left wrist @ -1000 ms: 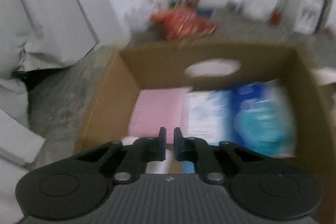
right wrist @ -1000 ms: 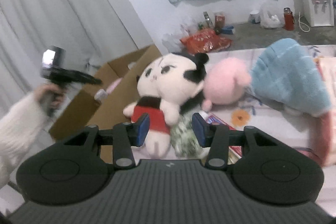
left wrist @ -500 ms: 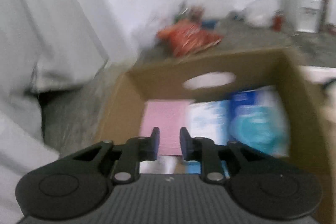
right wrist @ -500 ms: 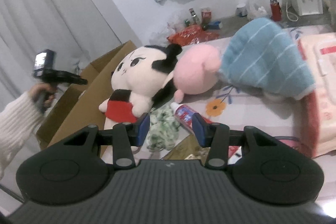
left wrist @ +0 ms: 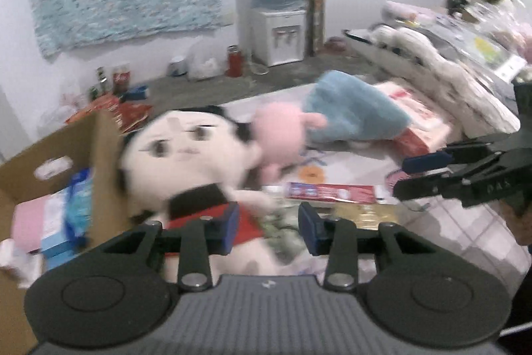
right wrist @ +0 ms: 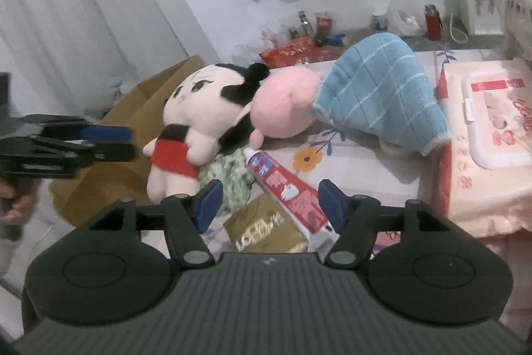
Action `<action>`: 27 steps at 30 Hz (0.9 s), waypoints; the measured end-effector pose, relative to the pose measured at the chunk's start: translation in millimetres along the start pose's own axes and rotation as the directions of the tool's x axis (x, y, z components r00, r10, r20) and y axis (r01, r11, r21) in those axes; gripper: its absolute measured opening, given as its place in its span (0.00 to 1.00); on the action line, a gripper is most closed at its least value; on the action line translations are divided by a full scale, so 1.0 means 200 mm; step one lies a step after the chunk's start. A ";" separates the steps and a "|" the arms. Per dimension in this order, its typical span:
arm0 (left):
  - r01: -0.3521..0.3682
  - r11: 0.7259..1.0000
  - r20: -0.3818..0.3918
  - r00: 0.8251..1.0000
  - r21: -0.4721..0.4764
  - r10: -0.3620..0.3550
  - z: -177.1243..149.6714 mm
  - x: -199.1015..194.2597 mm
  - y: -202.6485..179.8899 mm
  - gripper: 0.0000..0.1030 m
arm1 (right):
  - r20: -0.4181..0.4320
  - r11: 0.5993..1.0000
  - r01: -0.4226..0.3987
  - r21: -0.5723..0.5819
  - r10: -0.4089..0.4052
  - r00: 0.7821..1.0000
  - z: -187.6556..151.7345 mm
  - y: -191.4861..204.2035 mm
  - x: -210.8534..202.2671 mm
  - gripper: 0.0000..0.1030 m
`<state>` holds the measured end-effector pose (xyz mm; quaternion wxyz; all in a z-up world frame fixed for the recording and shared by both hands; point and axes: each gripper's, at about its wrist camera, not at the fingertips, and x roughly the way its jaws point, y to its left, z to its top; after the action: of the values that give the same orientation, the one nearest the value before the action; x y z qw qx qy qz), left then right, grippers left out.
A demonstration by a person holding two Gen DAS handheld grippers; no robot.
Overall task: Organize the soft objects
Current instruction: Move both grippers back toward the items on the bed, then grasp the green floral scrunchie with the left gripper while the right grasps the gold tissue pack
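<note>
A big-headed doll (left wrist: 186, 155) (right wrist: 199, 108) in a red dress lies on the flowered bed sheet beside a pink plush (left wrist: 279, 135) (right wrist: 282, 108) and a folded blue towel (left wrist: 349, 112) (right wrist: 375, 92). A green-and-white soft cloth (right wrist: 232, 175) sits under the doll's legs. My left gripper (left wrist: 268, 230) (right wrist: 99, 142) hovers just before the doll, its jaws opening and gripping nothing. My right gripper (right wrist: 269, 205) (left wrist: 415, 175) hangs above a toothpaste tube (right wrist: 282, 185) and a gold box (right wrist: 266, 228), its jaws also opening with nothing pressed between them.
A cardboard box (left wrist: 103, 155) (right wrist: 139, 108) stands left of the bed and holds pink and blue packs. A wet-wipes pack (right wrist: 492, 135) lies at the right, white plush (left wrist: 449, 72) behind it. A water dispenser (left wrist: 279, 32) and bottles stand by the far wall.
My left gripper swung right from over the cardboard box to face the doll, and its jaws spread. My right gripper sank toward the toothpaste and widened its jaws.
</note>
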<state>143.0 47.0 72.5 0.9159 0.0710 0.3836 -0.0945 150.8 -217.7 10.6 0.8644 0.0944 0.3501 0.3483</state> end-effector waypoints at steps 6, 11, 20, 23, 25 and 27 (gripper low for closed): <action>0.076 0.996 0.008 0.997 0.053 -0.077 -0.07 0.26 -0.21 0.39 | -0.050 0.996 0.011 -0.085 -0.015 0.999 -0.06 0.04 0.03 0.73; 0.077 0.996 0.008 0.997 0.046 -0.078 -0.07 0.38 -0.28 0.39 | -0.090 0.988 -0.011 -0.154 -0.003 0.996 -0.08 0.10 0.06 0.79; -0.057 0.998 -0.023 0.998 -0.022 0.056 -0.12 0.50 -0.23 0.38 | -0.141 0.982 -0.024 -0.186 -0.002 0.990 -0.11 0.14 0.15 0.80; -0.050 0.998 -0.039 0.998 -0.030 0.049 -0.15 0.51 -0.21 0.25 | -0.133 0.982 -0.019 -0.189 -0.006 0.991 -0.11 0.14 0.15 0.80; -0.053 0.998 -0.041 0.998 -0.017 0.052 -0.15 0.52 -0.21 0.20 | -0.131 0.982 -0.019 -0.187 -0.006 0.991 -0.11 0.13 0.17 0.80; -0.034 0.998 -0.043 0.999 -0.047 0.032 -0.15 0.53 -0.18 0.17 | -0.133 0.981 -0.026 -0.194 0.000 0.991 -0.11 0.13 0.18 0.80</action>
<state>185.5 5.1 -26.3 0.9105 0.0574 0.4037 -0.0688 140.1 -175.4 -14.7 0.8419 -0.0118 0.3705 0.3921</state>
